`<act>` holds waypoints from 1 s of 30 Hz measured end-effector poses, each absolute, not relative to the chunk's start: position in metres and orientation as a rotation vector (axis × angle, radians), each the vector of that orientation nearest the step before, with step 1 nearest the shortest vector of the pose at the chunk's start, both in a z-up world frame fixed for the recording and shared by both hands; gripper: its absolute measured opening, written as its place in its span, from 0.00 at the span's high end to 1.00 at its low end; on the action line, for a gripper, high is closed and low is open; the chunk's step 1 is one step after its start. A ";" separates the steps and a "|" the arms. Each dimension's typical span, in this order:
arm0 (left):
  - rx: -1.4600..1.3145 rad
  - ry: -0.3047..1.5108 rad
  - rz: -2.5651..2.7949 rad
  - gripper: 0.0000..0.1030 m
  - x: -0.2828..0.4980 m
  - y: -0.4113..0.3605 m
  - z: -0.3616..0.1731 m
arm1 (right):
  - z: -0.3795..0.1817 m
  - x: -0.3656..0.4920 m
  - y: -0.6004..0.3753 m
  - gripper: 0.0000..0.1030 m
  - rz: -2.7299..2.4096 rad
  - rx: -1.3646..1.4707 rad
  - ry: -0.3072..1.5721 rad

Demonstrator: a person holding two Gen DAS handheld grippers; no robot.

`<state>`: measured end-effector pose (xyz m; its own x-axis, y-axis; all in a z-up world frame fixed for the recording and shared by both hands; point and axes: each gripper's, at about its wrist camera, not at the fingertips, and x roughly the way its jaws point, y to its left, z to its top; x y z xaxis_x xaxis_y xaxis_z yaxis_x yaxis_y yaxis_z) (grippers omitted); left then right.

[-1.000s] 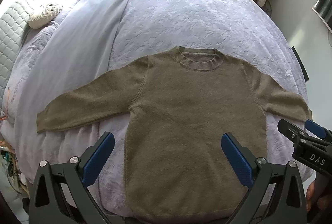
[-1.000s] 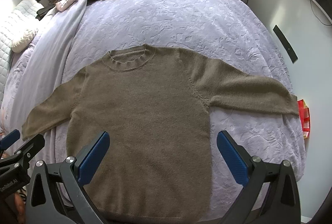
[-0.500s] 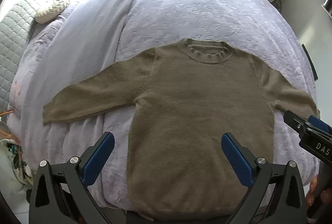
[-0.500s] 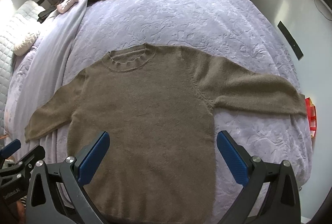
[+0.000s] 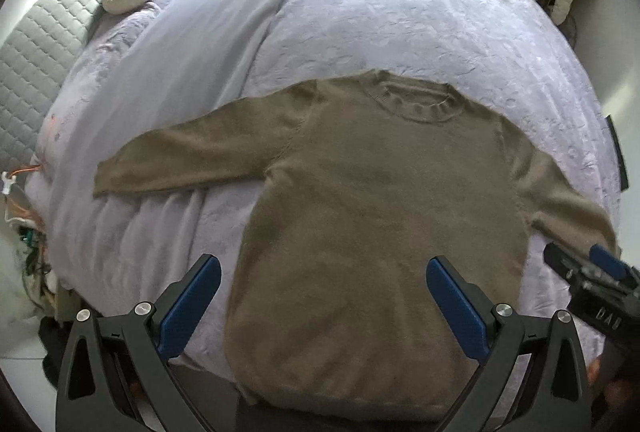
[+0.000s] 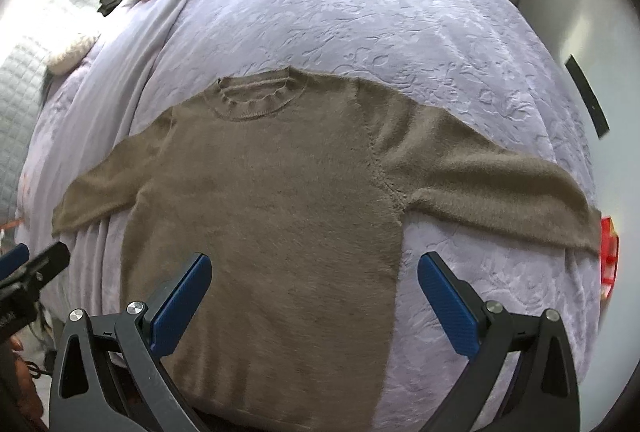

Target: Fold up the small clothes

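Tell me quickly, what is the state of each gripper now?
Left gripper: open, holding nothing.
Right gripper: open, holding nothing.

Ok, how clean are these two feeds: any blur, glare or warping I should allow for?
Left wrist view: sweater slightly soft, bed bulging from fisheye, bright glare at upper left. Right wrist view: sharper on the knit, same barrel warp, washed-out light at the left edge.

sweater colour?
Plain olive-brown knit, no pattern; the sweater shows best in the right wrist view.
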<state>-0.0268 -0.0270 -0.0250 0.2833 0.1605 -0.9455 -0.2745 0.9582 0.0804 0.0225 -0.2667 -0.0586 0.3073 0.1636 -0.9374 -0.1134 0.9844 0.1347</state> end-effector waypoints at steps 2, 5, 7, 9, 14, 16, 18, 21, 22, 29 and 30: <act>-0.078 1.247 0.308 0.00 -0.031 -0.029 -0.025 | -0.062 0.025 -0.269 0.00 0.189 0.055 1.253; -0.083 1.261 0.303 0.00 -0.035 -0.024 -0.030 | -0.064 0.027 -0.270 0.00 0.197 0.081 1.258; -0.113 1.276 0.283 0.00 -0.036 -0.018 -0.035 | -0.063 0.029 -0.267 0.00 0.197 0.081 1.259; -0.128 1.273 0.264 0.00 -0.036 -0.011 -0.041 | -0.063 0.029 -0.265 0.00 0.199 0.079 1.258; -0.129 1.285 0.216 0.00 -0.026 0.008 -0.060 | -0.064 0.032 -0.254 0.00 0.187 0.089 1.263; -0.131 1.288 0.191 0.00 -0.021 0.016 -0.066 | -0.066 0.034 -0.249 0.00 0.171 0.087 1.265; -0.125 1.293 0.162 0.00 -0.014 0.025 -0.073 | -0.068 0.035 -0.241 0.00 0.145 0.083 1.270; -0.123 1.302 0.110 0.00 -0.003 0.038 -0.085 | -0.070 0.035 -0.229 0.00 0.125 0.105 1.271; -0.126 1.307 0.099 0.00 -0.001 0.042 -0.089 | -0.071 0.035 -0.225 0.00 0.118 0.114 1.269; -0.179 1.303 0.071 0.00 0.011 0.077 -0.107 | -0.078 0.032 -0.197 0.00 0.071 0.163 1.249; -0.189 1.304 0.070 0.00 0.011 0.083 -0.110 | -0.079 0.032 -0.196 0.00 0.062 0.167 1.251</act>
